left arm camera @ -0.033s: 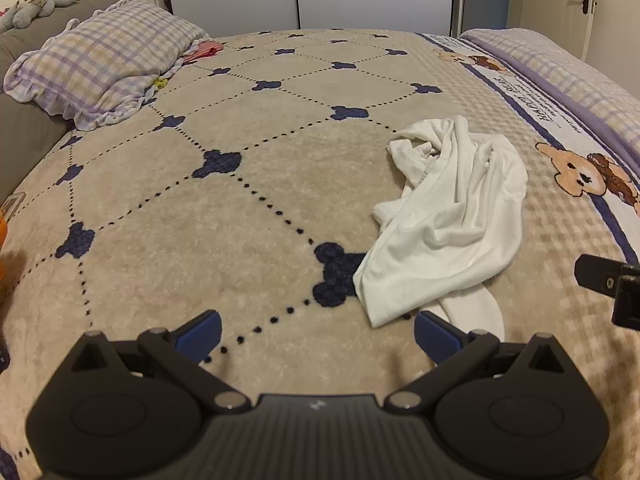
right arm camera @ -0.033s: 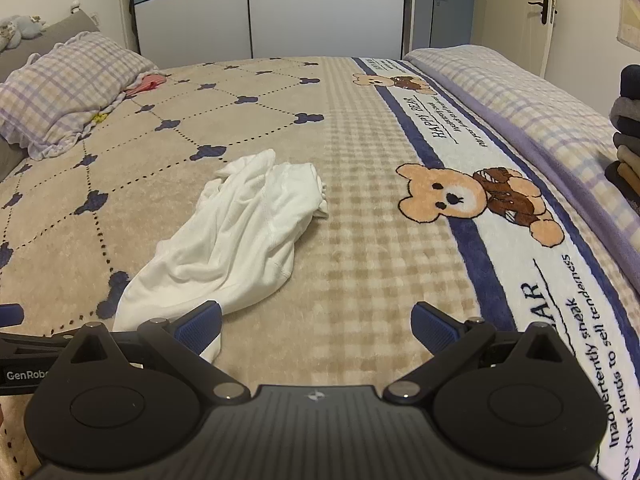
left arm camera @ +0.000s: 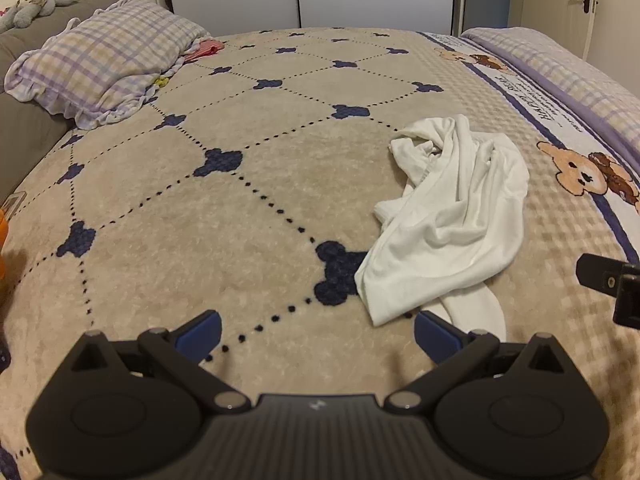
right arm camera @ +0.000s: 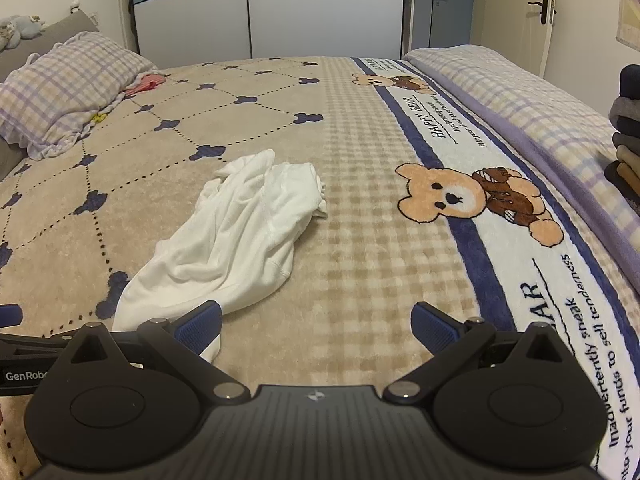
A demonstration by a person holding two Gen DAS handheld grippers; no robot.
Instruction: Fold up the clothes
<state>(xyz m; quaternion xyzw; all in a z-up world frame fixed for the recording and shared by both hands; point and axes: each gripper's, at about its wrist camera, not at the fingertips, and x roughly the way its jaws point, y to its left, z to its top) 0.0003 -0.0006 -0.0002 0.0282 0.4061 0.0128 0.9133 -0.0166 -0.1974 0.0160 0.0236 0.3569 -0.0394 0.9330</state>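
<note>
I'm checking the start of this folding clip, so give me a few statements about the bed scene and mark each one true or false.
1. The white garment lies crumpled on the blanket. True.
2. The left gripper is clamped on the garment. False: its jaws are open and hold nothing.
3. The right gripper is open. True.
4. The plaid pillow sits on top of the garment. False: it lies well apart, by the headboard.

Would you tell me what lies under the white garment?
The white garment lies crumpled on the blanket, covering part of a navy motif. Anything beneath its folds is hidden.
</note>
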